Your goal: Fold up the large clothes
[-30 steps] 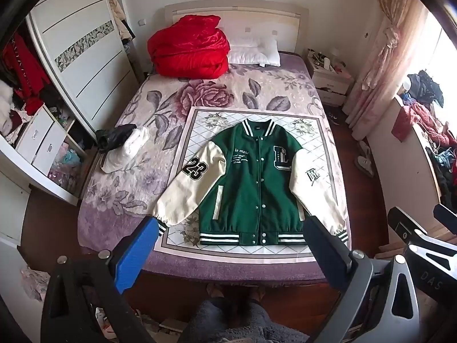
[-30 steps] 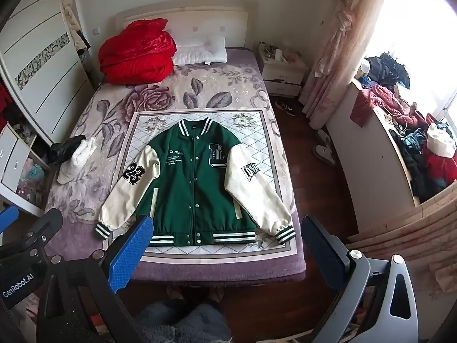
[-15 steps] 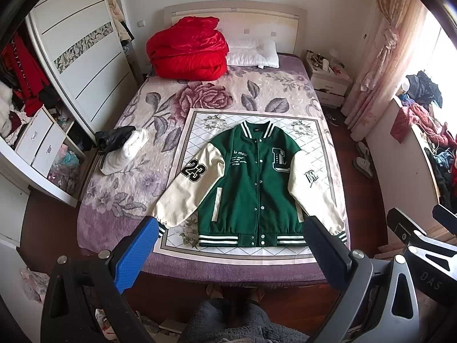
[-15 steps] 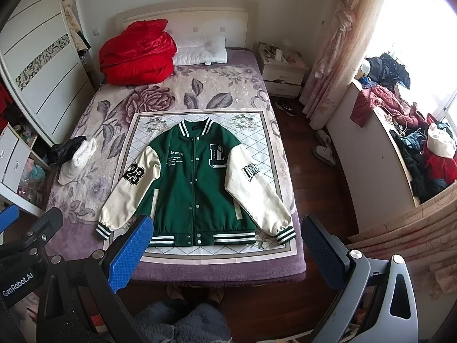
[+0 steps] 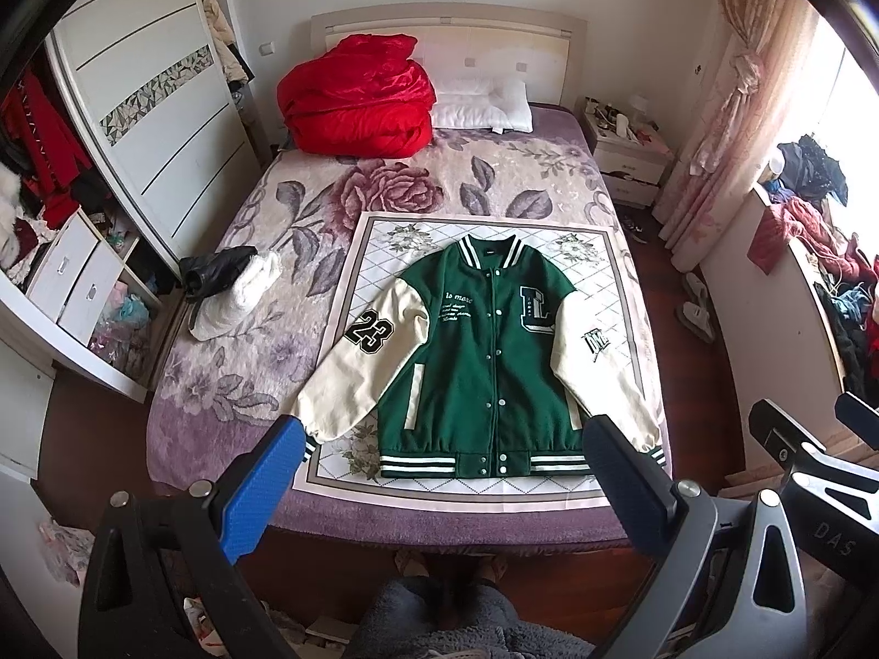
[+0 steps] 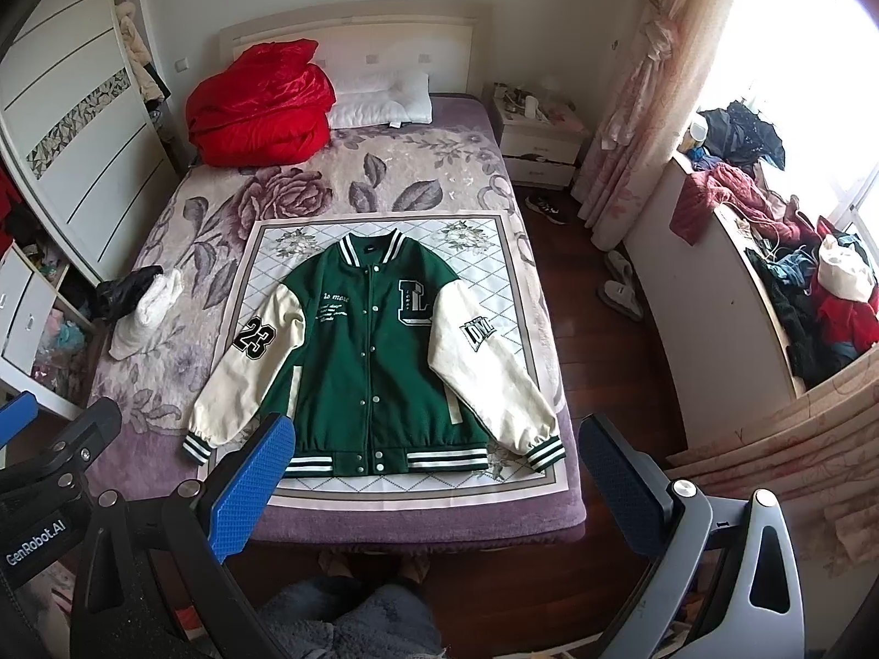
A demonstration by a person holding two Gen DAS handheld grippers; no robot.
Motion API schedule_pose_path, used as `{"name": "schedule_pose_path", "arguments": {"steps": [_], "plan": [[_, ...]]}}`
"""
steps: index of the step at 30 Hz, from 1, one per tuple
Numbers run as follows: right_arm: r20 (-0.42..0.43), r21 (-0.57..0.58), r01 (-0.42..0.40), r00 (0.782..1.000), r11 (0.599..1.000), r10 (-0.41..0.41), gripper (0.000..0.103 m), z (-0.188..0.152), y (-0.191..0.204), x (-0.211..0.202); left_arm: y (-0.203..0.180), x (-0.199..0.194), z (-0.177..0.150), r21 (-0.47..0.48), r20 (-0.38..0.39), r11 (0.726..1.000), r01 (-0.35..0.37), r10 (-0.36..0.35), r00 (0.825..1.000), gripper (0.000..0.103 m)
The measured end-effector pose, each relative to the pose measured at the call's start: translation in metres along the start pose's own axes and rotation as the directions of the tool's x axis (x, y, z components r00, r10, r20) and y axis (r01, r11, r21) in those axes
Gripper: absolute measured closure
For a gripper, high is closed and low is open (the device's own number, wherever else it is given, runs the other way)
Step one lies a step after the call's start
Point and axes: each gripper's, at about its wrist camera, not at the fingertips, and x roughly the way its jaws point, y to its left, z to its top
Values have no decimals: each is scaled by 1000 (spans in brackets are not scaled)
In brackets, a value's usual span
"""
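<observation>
A green varsity jacket (image 5: 483,362) with cream sleeves lies flat, face up and buttoned, on a white patterned mat (image 5: 379,252) on the bed. It also shows in the right wrist view (image 6: 373,351), on the same mat (image 6: 263,258). Its sleeves spread out to both sides. My left gripper (image 5: 439,467) is open and empty, held high above the bed's foot edge. My right gripper (image 6: 434,467) is open and empty too, beside the left one, well above the jacket's hem.
A red quilt (image 5: 357,99) and a white pillow (image 5: 483,104) lie at the head of the bed. A black and white bundle (image 5: 231,291) lies at the bed's left edge. A wardrobe (image 5: 143,110) stands left, a nightstand (image 5: 626,154) and a cluttered counter (image 6: 769,285) right.
Both views have shifted very slightly. The jacket has not moved and both grippers stay open.
</observation>
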Motion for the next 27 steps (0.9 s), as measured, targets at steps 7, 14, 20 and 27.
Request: {"name": "schedule_pose_path", "arguments": {"steps": [7, 14, 20, 27], "plan": [[2, 0, 1, 1000, 1000, -1, 0, 2, -1, -2, 0, 0, 2, 1, -1, 1000, -1, 1, 1000, 0], [2, -2, -3, 1000, 1000, 3, 0, 2, -5, 1, 0, 1, 4, 5, 2, 1000, 0, 0, 1000, 0], [4, 0, -2, 1000, 1000, 2, 0, 3, -5, -1, -1, 2, 4, 7, 2, 1000, -2, 2, 1000, 0], [3, -1, -2, 1000, 1000, 2, 0, 3, -5, 1, -4, 4, 10, 16, 6, 1000, -3, 3, 1000, 0]]}}
